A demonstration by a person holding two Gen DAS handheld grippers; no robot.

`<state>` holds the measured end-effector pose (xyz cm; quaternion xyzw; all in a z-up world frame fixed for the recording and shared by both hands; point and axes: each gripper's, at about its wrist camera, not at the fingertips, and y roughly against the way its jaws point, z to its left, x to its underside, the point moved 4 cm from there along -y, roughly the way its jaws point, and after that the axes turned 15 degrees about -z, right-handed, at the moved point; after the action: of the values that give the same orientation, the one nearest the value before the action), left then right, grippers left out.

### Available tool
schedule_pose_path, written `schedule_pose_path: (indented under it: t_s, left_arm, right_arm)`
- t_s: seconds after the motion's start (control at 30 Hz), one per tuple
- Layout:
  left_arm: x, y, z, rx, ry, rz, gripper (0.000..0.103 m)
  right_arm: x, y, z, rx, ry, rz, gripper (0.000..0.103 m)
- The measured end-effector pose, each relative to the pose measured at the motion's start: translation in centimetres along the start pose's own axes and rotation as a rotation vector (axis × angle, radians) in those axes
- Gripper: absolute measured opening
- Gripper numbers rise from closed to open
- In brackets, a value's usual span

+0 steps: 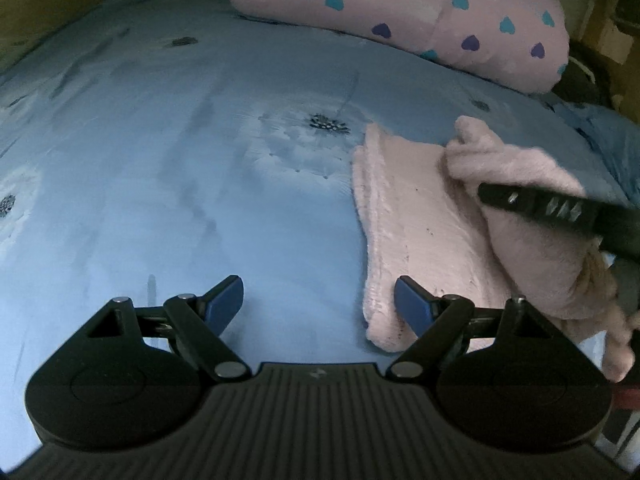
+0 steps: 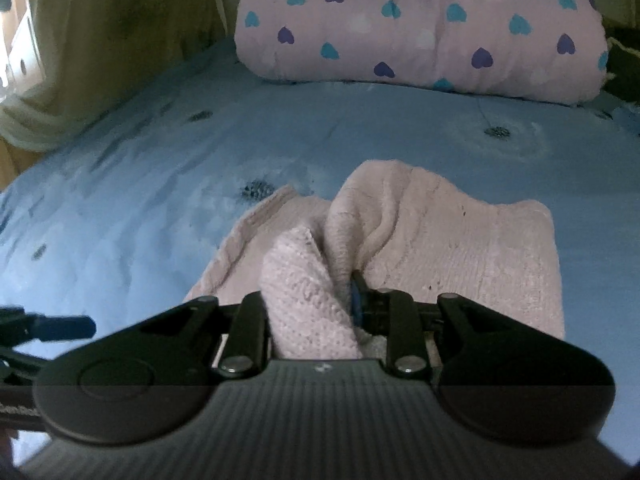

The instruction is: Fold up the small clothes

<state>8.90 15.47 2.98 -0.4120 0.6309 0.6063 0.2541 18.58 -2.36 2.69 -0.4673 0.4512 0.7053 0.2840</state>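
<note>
A small pink fleece garment (image 1: 404,220) lies on the blue bedsheet (image 1: 180,168), right of centre in the left wrist view. Its right part is lifted and bunched, and a black finger (image 1: 528,206) of my right gripper crosses that raised fold. In the right wrist view my right gripper (image 2: 310,304) is shut on a thick fold of the pink garment (image 2: 480,248), which fills the gap between the jaws and hides the pads. My left gripper (image 1: 319,300) hangs open just above the sheet with nothing between its blue pads. Its right pad is at the garment's near left edge.
A rolled pink blanket with blue and purple hearts (image 1: 400,12) lies across the far end of the bed (image 2: 400,28). The flower-patterned blue sheet (image 2: 140,200) stretches to the left. A pale curtain or wall (image 2: 100,40) borders the bed's left side.
</note>
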Motion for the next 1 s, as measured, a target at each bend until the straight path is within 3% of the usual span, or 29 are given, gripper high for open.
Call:
schedule_pose_path:
  t_s: [0.13, 0.23, 0.33, 0.4, 0.43, 0.5, 0.57, 0.73, 0.83, 1.0]
  left_arm:
    - [-0.5, 0.4, 0.9, -0.016, 0.022, -0.021, 0.086]
    - [-0.6, 0.5, 1.8, -0.037, 0.043, -0.023, 0.086]
    - [-0.6, 0.5, 2.6, -0.063, 0.057, -0.017, 0.086]
    - [-0.7, 0.6, 3.1, -0.074, 0.060, -0.020, 0.086]
    - [-0.7, 0.7, 3.2, -0.076, 0.063, -0.024, 0.086]
    - [-0.9, 0.9, 3.3, -0.070, 0.077, -0.036, 0.086]
    - [-1.1, 1.2, 3.4, -0.047, 0.104, -0.056, 0.086]
    - [-2.0, 2.6, 2.7, 0.026, 0.160, -0.138, 0.086]
    - [-2.4, 3.5, 1.8, 0.071, 0.167, -0.186, 0.086]
    - [-2.6, 4.1, -0.5, 0.156, 0.162, -0.232, 0.086]
  right_arm:
    - [-2.2, 0.7, -0.2, -0.012, -0.157, -0.057, 0.025]
    - [-3.3, 1.1, 1.2, -0.043, -0.186, -0.107, 0.025]
    - [-2.1, -0.2, 4.0, -0.098, -0.073, -0.037, 0.026]
    - [-0.4, -1.3, 5.3, -0.147, -0.054, 0.051, 0.031]
    - [0.0, -1.2, 5.5, -0.158, -0.057, 0.044, 0.032]
    - [0.2, -0.2, 5.6, -0.170, -0.055, -0.007, 0.044]
    - [-0.1, 0.7, 5.2, -0.207, -0.093, -0.017, 0.049]
    - [-0.9, 4.5, 3.7, -0.308, -0.164, -0.063, 0.047]
    - [-0.5, 6.7, 1.9, -0.255, -0.169, -0.094, 0.048]
    - [1.4, 9.4, -2.3, -0.085, -0.206, -0.144, 0.049]
